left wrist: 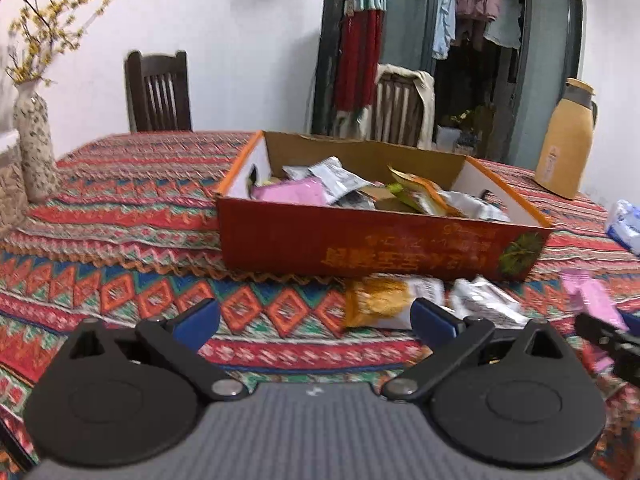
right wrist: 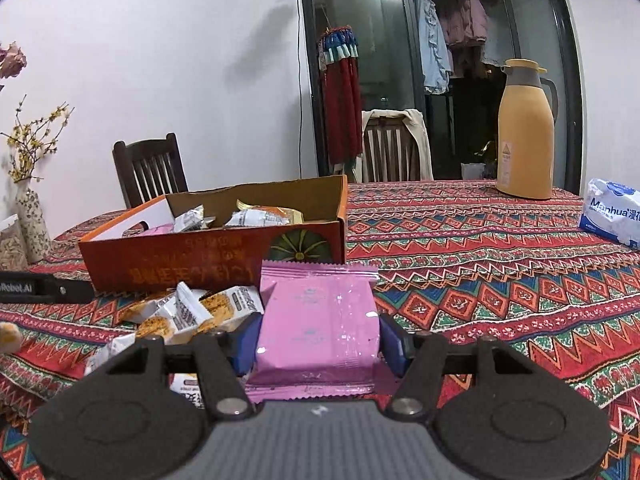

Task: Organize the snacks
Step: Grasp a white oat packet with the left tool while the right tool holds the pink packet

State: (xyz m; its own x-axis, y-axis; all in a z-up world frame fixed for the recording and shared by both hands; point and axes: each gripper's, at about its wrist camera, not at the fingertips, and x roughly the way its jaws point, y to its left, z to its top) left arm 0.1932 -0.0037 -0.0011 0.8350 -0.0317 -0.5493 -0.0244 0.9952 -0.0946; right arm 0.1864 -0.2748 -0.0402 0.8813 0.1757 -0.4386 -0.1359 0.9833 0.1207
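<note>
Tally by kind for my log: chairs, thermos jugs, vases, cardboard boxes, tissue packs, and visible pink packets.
Chairs: 2
Thermos jug: 1
Vase: 1
Cardboard box: 1
Tissue pack: 1
Pink packets: 2, one in the right tongs, one in the box
Total: 8

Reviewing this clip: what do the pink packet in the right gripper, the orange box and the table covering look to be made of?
Pink packet: likely thin plastic film, glossy, with highlights, wrinkles and crimped serrated ends. Right gripper has its jaws closed on it.
Orange box: cardboard, with a printed outside and a raw brown inner wall and edges.
Table covering: apparently woven fabric, matte, with ridged patterned bands; the blur leaves this uncertain.
</note>
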